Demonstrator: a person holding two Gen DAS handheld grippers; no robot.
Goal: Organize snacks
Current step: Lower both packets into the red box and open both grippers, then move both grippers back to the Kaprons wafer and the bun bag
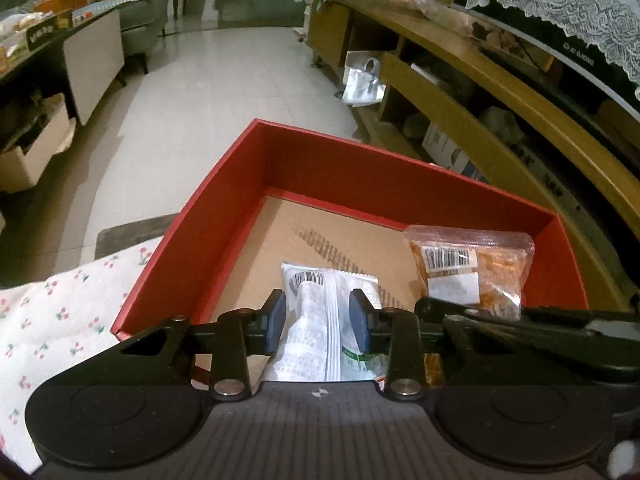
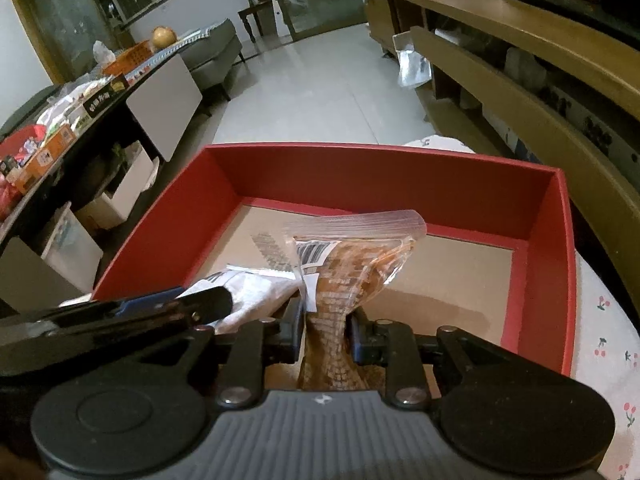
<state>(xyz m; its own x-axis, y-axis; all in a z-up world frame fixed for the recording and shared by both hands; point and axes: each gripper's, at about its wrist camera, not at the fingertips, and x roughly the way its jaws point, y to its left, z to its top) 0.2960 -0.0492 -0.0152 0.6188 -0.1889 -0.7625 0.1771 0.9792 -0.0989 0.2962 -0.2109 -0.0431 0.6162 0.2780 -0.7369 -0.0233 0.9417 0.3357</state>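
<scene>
Underneath, cherry-print cloth [image 1: 60, 320] carries red box [image 1: 360, 168].

home living room | TV cabinet [image 1: 460, 92] | sofa [image 2: 216, 48] | tiled floor [image 1: 224, 80]

a deep red cardboard box [image 1: 320, 168] with a plain brown floor holds a white printed snack packet [image 1: 320, 320] and a clear orange-filled snack bag [image 1: 480, 268], on a white cherry-patterned cloth [image 1: 60, 320].
</scene>
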